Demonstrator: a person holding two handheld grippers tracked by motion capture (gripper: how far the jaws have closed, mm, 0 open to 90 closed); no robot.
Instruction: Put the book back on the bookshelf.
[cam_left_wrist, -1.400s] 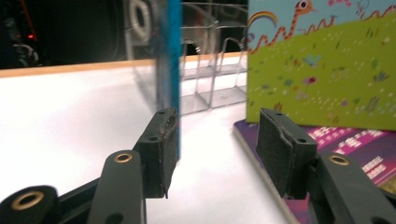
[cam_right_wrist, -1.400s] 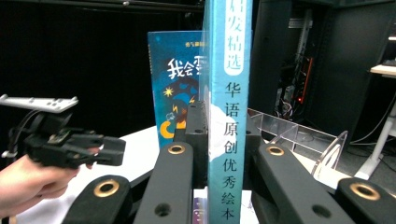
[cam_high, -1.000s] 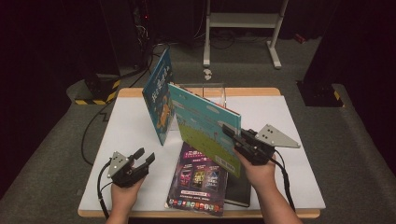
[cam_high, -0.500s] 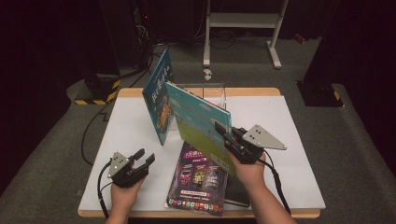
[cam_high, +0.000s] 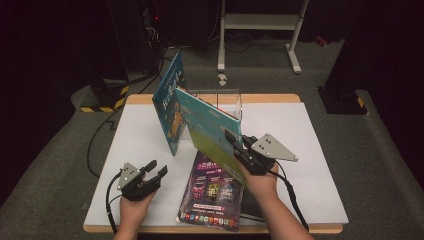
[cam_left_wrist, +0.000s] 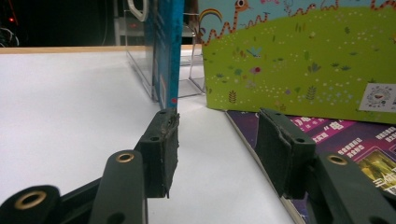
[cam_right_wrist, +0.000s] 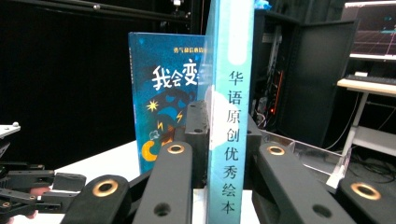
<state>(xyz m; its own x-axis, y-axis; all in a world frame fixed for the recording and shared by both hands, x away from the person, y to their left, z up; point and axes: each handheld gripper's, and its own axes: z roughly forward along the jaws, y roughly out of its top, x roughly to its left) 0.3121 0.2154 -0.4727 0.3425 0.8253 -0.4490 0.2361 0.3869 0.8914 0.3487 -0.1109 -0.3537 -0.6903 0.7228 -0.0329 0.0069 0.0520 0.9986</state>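
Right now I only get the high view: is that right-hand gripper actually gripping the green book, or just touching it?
Observer: It is gripping it. In the right gripper view the right gripper has both jaws pressed against the green book, clamping it at its spine.
Operator: And the left one?
Observer: The left gripper is open, with bare white table between its jaws.
Operator: What is it aimed at?
Observer: The standing blue book, seen edge-on beside a clear acrylic stand.
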